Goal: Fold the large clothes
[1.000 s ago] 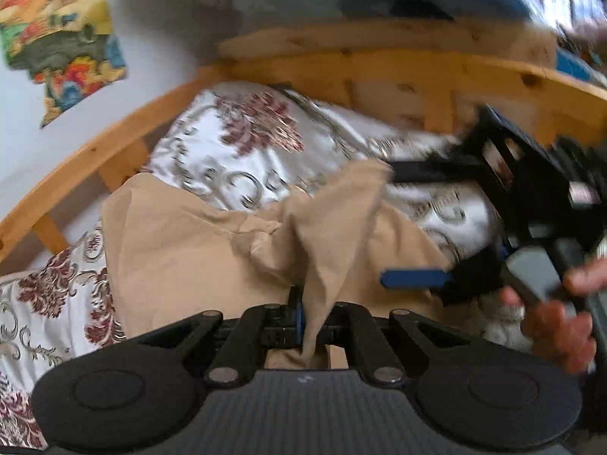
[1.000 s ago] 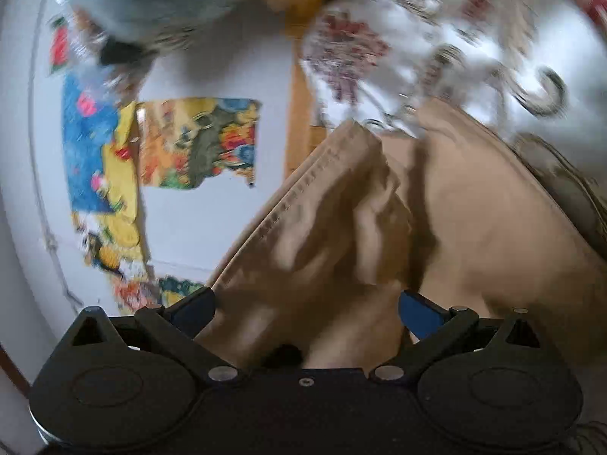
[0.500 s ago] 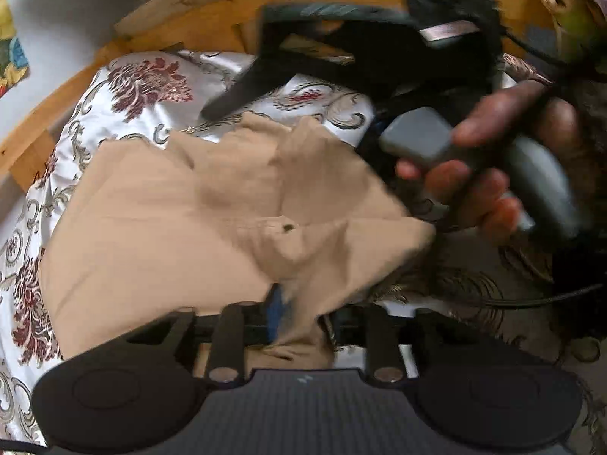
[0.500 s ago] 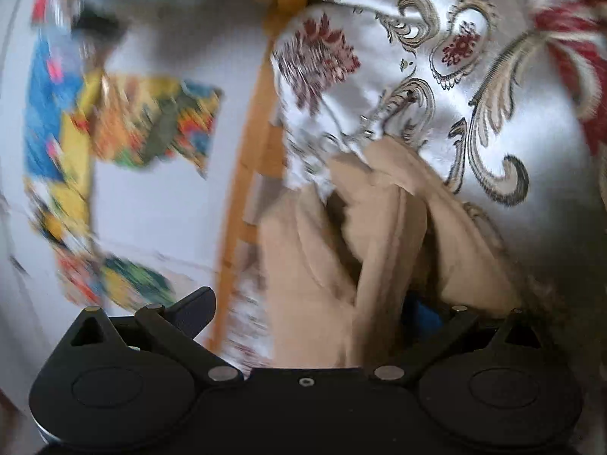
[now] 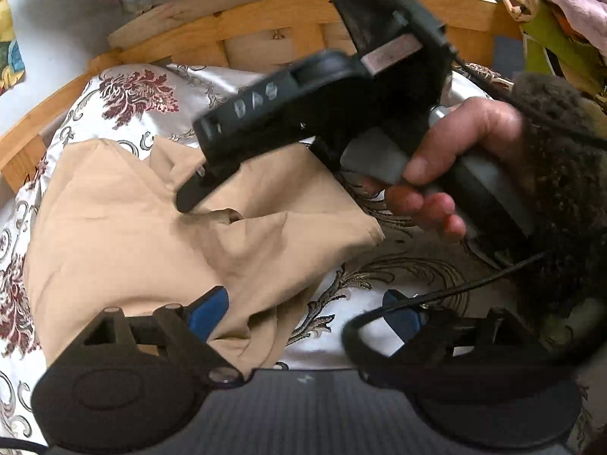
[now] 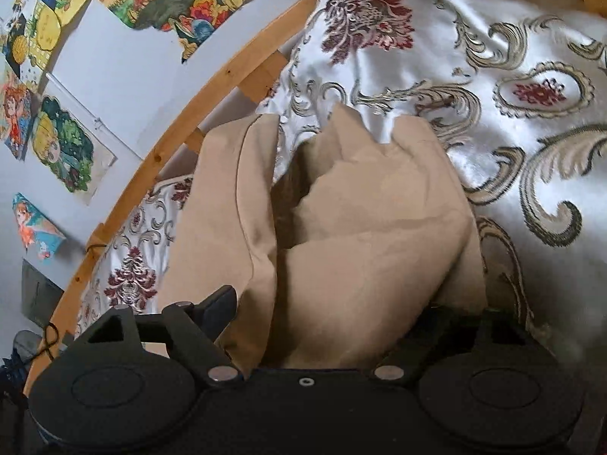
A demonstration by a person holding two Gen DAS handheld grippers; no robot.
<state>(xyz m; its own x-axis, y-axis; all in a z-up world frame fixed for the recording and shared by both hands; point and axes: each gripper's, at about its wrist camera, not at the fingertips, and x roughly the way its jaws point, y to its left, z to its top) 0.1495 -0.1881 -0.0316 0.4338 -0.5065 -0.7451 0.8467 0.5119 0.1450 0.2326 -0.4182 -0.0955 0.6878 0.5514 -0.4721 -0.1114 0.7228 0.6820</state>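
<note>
A tan garment [image 5: 151,235] lies bunched on the white floral bedspread [image 5: 125,94]. My left gripper [image 5: 303,311] is open, its blue-padded fingers [image 5: 208,309] spread wide, the left one resting on the garment's near edge. In the left wrist view my right gripper [image 5: 303,113] is held in a hand above the garment, its finger [image 5: 189,199] touching the cloth. In the right wrist view the garment [image 6: 360,235] fills the space between the right gripper's [image 6: 326,314] spread fingers; the right finger is hidden by cloth.
A wooden bed frame [image 5: 265,26] curves behind the bedspread. Colourful posters [image 6: 68,144] hang on the white wall left of the bed [image 6: 531,94]. A black cable [image 5: 436,299] crosses before the left gripper. Piled clothes [image 5: 561,7] sit at far right.
My left gripper has opened and let go of the tan cloth, which dropped flat. The right gripper has moved over the garment and lowered toward it.
</note>
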